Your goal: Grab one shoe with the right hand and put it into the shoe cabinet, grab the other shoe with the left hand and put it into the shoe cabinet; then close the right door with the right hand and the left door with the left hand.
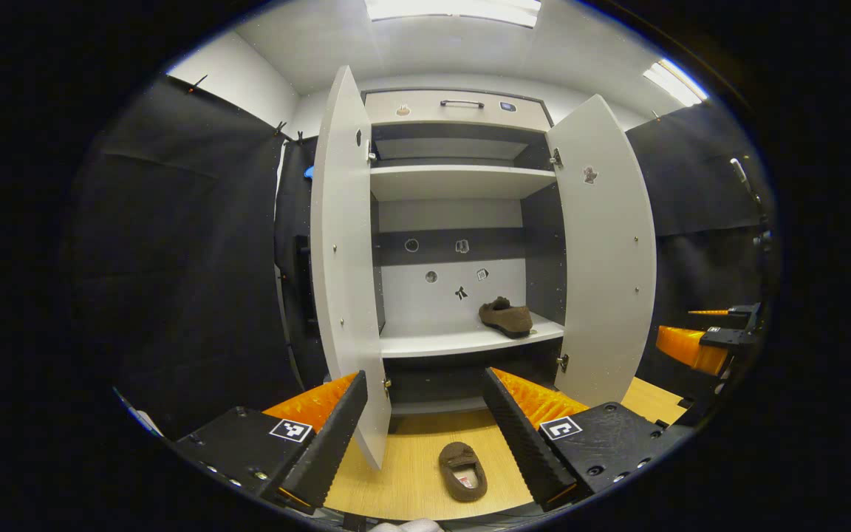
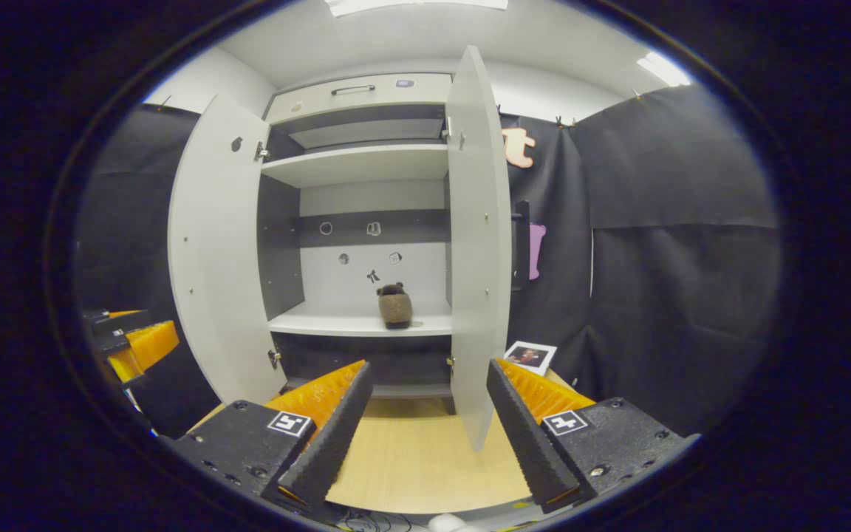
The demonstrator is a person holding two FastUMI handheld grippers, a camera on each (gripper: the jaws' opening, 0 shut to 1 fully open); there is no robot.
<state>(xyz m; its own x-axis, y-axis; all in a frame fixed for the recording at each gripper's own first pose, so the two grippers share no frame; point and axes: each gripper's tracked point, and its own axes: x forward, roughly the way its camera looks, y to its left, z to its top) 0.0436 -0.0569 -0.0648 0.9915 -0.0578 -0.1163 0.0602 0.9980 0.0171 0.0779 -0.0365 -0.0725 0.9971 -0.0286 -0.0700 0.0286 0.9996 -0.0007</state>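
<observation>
Black cloth walls close in the booth; shoe cabinet (image 1: pixel 462 222) stands ahead on the pale wood floor (image 1: pixel 411 473) with both doors swung wide. One shoe (image 1: pixel 505 317) already sits on the lower shelf (image 1: pixel 462 341), toward its right side. Second shoe (image 1: pixel 462 471) lies on the floor directly below and between my left claw (image 1: pixel 425 436) fingers, long axis pointing toward the cabinet, opening up. Left claw open, empty, aimed level at the cabinet, so I judge it must tip down to reach. Right claw (image 2: pixel 425 436) also open and empty, held back facing the shelf; left is nearer.
</observation>
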